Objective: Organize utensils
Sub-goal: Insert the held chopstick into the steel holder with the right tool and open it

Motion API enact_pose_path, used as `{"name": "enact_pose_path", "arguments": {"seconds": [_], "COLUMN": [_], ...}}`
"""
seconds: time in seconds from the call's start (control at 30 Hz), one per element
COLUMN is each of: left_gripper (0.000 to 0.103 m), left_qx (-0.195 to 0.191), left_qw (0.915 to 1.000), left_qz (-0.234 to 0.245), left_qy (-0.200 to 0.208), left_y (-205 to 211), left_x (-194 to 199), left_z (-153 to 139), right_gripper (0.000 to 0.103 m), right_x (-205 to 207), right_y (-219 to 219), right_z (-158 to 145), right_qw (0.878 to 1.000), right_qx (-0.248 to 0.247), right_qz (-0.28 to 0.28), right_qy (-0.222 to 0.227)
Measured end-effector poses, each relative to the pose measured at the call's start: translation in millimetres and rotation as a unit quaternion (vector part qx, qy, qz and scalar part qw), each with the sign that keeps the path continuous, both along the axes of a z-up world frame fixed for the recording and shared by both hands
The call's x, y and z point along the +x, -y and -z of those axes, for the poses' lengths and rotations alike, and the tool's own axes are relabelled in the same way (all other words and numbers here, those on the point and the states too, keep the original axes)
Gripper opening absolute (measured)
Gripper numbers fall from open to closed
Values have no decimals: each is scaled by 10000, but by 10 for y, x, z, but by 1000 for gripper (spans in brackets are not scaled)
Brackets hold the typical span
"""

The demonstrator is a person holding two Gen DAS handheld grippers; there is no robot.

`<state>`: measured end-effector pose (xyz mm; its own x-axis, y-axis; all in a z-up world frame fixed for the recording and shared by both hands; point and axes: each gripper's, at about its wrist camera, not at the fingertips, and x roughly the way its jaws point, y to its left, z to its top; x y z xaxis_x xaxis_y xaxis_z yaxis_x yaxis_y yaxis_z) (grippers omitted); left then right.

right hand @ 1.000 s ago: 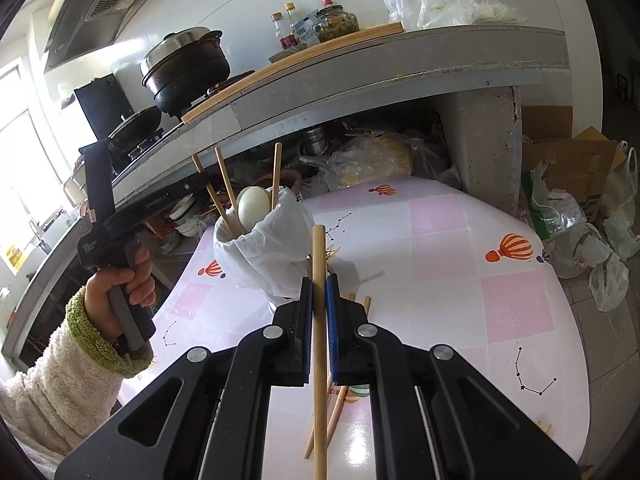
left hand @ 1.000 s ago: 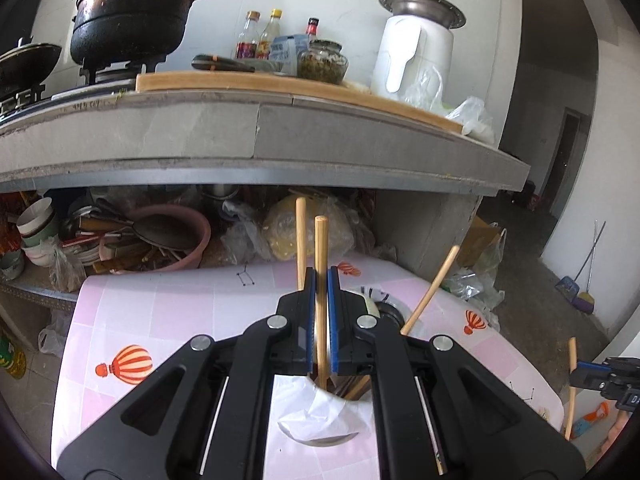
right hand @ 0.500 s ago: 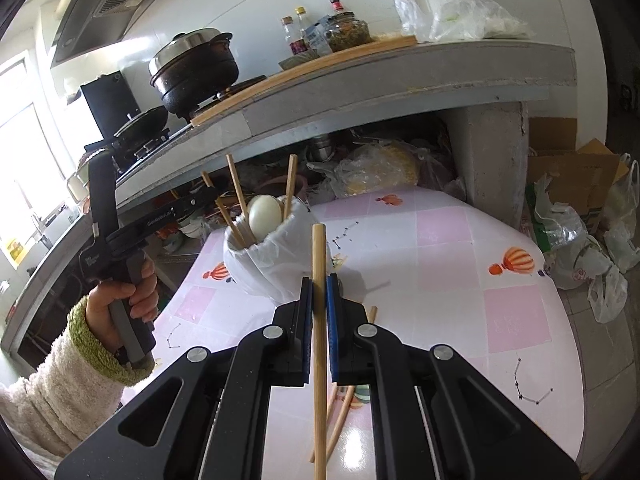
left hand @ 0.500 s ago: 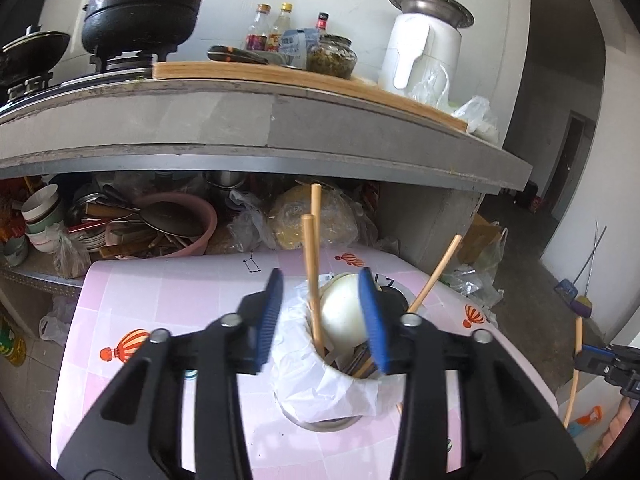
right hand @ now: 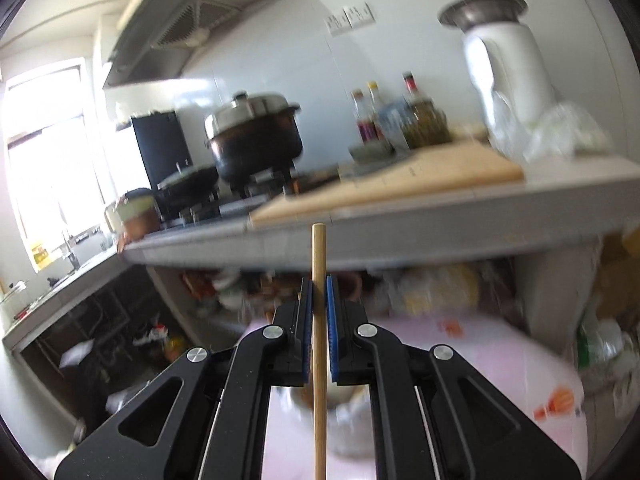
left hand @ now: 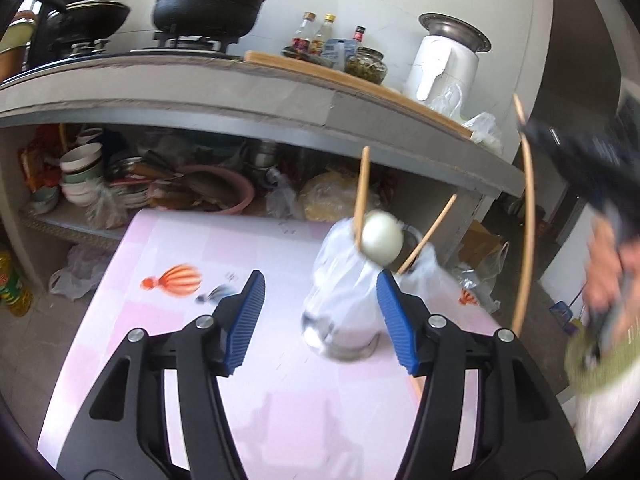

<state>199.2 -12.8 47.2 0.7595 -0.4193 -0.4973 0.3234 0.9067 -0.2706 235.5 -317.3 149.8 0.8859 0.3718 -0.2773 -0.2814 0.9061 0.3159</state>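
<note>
A: Any writing you can read here?

B: None. The bottles (left hand: 316, 38) at about one o'clock on the counter (left hand: 248, 96) carry red and yellow labels, but the print is far too small and smeared.

A: The blue packet (left hand: 334, 50) beside them?

B: A pale label only, no letters to make out.

A: And from the right wrist?

B: The same bottles (right hand: 374, 120), near two o'clock, are blurred. The wall switch plate (right hand: 352, 18) at twelve shows no marking. The white appliance (right hand: 508, 76) bears no brand I can see.

A: The tablecloth (left hand: 200, 264)?

B: Balloon pictures, no words or numbers.
</note>
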Motion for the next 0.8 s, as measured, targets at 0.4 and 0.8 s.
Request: {"name": "enact_pose_path", "arguments": {"seconds": [0.4,0.8], "left_gripper": [58,58], "left_qx": [-40,-7], "left_qw": [9959,9950], "left_qz": [-760,-864], "left_qy": [-494,-493], "left_y": [-628,-716], "left_x": [-379,-406], "left_z": [387,454], "right_gripper": [7,7], "right_x": [779,1028], "right_y": [-422,-617], "right_z": [-92,526], "right_qw": [9964,9951], "right_qx": [-316,-698], "right_qz": [318,473], "right_qy": [718,508]}}
